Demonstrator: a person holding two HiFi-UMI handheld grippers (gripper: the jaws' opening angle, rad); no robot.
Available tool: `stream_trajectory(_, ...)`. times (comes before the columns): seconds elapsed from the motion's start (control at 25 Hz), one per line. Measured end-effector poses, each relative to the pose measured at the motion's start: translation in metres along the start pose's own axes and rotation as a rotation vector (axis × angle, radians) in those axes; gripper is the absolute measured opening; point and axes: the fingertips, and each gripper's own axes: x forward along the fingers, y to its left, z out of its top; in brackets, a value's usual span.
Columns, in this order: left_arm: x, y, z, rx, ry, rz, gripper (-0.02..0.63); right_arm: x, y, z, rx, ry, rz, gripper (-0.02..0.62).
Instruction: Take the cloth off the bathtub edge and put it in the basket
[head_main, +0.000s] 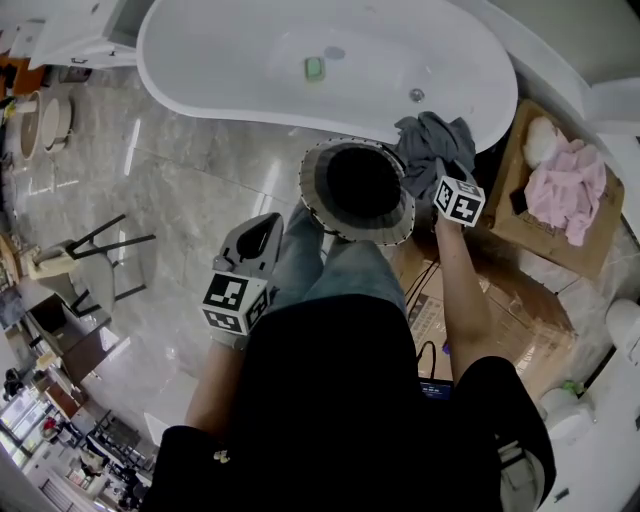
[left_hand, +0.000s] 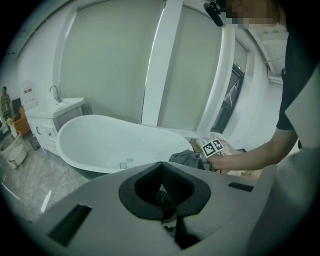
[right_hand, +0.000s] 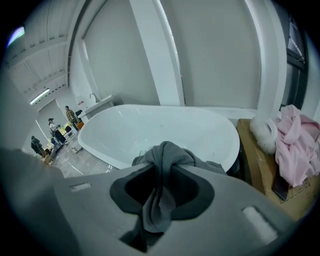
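Right hand-held gripper (right_hand: 159, 200) is clenched on the grey cloth (right_hand: 167, 157), a fold bunched between the jaws. Cloth is at the end rim of the tub (head_main: 230, 60), just beside the basket (head_main: 312, 180), not in it. Left hand-held gripper (left_hand: 162, 197) is clenched on nothing, beside the person's leg.

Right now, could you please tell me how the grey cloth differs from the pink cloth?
Colour: the grey cloth is dark, the pink cloth pale. State: the grey cloth is pinched between the right gripper's jaws, hanging bunched; the pink cloth lies loose on the cardboard box, touched by no gripper. Both are crumpled fabric.
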Motion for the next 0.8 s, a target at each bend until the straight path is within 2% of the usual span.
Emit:
stream_trajectory(0.36,-0.010,-0.012,0.015,0.006,-0.038,-0.039,0.014,-0.092,0.044,0.086,-0.066,-0.201,0.072,0.080)
stream_trajectory(0.6,-0.015,-0.011,0.045,0.040,-0.092,-0.071,0.014,-0.148,0.073,0.145,-0.107,-0.318,0.105,0.078)
stream_trajectory(0.8,-0.026,0.003,0.074,0.060,-0.142,-0.085,0.014,-0.197,0.097,0.187,-0.097,-0.394,0.116,0.080)
